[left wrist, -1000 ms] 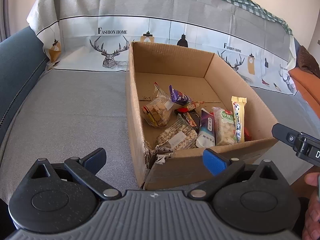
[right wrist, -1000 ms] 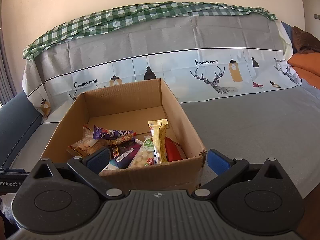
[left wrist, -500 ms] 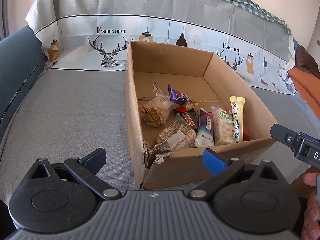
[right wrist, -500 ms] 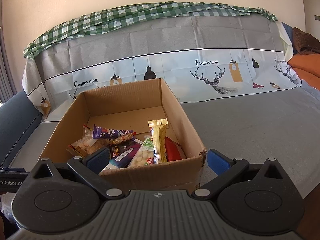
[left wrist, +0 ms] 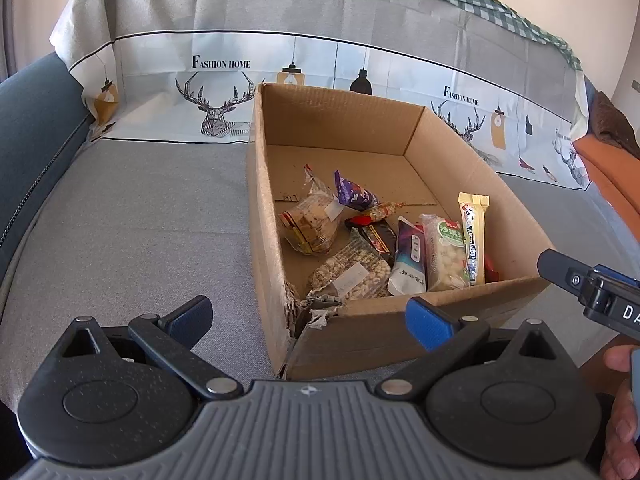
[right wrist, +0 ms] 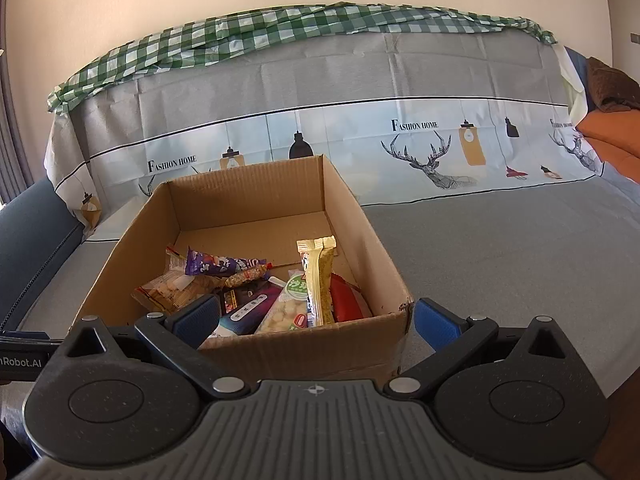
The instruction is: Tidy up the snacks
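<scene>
Ahead of our jaws, a cardboard box [right wrist: 256, 248] sits on the grey cover [left wrist: 132, 216], its snacks [left wrist: 384, 240] heaped at the near end, likely within easy reach. We hold the left gripper [left wrist: 308, 318] and right gripper [right wrist: 316, 316] released and empty, just short of the near wall. A yellow bar [right wrist: 318, 280] leans upright beyond the right gripper's jaws, seemingly propped by neighbouring packets.

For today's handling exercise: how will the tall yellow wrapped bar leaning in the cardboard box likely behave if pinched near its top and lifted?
The yellow bar stands nearly upright, so it is probably fairly stiff. Its glossy wrapper may slip, and the flat crimped top would likely crumple. It looks slim, so probably light.
</scene>
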`<state>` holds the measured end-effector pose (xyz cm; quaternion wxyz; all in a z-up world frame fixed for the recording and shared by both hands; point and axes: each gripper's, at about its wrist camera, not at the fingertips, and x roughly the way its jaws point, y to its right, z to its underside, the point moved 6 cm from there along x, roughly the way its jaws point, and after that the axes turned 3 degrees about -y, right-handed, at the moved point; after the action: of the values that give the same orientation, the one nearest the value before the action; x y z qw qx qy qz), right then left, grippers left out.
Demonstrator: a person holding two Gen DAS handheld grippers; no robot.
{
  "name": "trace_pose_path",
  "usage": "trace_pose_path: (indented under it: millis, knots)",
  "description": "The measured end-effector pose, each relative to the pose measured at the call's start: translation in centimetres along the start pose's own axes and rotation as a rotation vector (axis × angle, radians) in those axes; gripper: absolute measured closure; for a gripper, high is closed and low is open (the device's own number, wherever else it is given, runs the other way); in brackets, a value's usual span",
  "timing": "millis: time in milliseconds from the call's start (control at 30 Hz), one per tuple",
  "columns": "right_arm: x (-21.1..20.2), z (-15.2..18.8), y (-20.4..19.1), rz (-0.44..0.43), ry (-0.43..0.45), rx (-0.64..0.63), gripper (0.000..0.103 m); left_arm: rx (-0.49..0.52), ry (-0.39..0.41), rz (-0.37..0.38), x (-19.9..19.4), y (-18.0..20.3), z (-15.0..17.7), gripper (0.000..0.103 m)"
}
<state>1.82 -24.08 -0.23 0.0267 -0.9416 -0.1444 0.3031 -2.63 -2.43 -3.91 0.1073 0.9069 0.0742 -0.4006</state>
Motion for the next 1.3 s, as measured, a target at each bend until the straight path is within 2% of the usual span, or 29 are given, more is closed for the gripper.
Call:
trace_pose_path:
  millis: [1000, 1300]
  knots:
    - [0.0, -0.1, 0.0, -0.003, 0.008, 0.012, 0.001, 0.020, 0.017, 0.022, -0.1, 0.3, 0.0, 0.000]
    - [-0.7, -1.0, 1.6, 0.016, 0.084, 0.096, 0.001, 0.007, -0.002, 0.051, 0.5, 0.0, -0.3, 0.000]
